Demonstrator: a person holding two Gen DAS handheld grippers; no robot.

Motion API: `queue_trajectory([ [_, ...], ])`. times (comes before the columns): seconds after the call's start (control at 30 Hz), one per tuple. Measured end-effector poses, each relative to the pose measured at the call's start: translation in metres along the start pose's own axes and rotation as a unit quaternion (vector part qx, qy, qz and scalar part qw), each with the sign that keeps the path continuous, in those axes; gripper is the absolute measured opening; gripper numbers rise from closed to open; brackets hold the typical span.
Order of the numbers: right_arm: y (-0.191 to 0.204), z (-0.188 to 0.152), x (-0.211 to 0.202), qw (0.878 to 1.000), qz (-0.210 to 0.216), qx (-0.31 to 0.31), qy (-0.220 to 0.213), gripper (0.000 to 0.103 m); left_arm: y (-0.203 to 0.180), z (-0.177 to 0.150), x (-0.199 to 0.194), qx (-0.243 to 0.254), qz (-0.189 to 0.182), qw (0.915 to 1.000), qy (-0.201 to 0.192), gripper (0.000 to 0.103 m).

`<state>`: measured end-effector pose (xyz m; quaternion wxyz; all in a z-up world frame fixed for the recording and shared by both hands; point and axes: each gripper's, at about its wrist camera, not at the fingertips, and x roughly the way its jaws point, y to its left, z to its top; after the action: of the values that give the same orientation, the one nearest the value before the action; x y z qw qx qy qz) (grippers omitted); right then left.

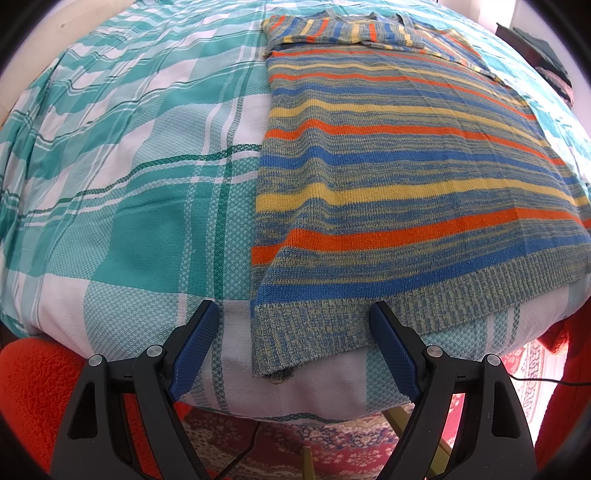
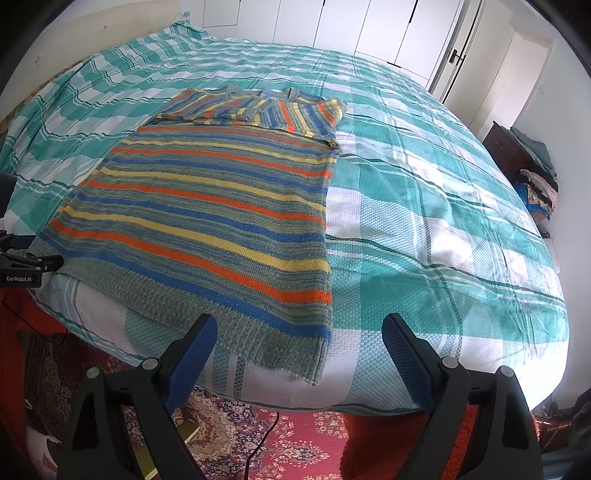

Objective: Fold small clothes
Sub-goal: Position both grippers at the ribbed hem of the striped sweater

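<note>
the striped sweater (image 1: 399, 177) lies flat on the checked bedspread (image 1: 129, 166), sleeves folded across its top. my left gripper (image 1: 291, 347) and right gripper (image 2: 299, 354) hang wide open and empty over its hem corners. i should pinch both corners evenly and carry the hem straight up to the shoulders.

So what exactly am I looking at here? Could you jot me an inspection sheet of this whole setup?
Surface: bed under a teal and white checked cover, lightly wrinkled.
Job's things: striped knit sweater lying flat, sleeves folded across the chest, ribbed hem at the near bed edge.
Clutter: nothing seen on the bed besides the sweater.
Grippers: left gripper open over the hem's left corner; right gripper open over its right corner; neither touches the fabric.
Cables: dark cable trailing over the patterned red rug.
Surroundings: white wardrobe doors; pile of clothes on a dark side cabinet.
</note>
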<state>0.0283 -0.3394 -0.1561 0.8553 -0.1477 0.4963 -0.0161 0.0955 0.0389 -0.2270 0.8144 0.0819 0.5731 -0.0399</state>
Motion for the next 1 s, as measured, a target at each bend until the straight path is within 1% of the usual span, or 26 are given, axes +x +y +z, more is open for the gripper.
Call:
queue_trajectory([
  [0.43,-0.0045,-0.0006,0.0038,1.0,0.006,0.014,0.004,0.09,-0.0002,-0.0001,0.0,0.0,0.0,1.0,0.0,0.085],
  [1.0,-0.0032,-0.0012,0.0036,1.0,0.01,0.013,0.006,0.09,-0.0005,-0.0001,0.0,0.0,0.001,1.0,0.0,0.085],
])
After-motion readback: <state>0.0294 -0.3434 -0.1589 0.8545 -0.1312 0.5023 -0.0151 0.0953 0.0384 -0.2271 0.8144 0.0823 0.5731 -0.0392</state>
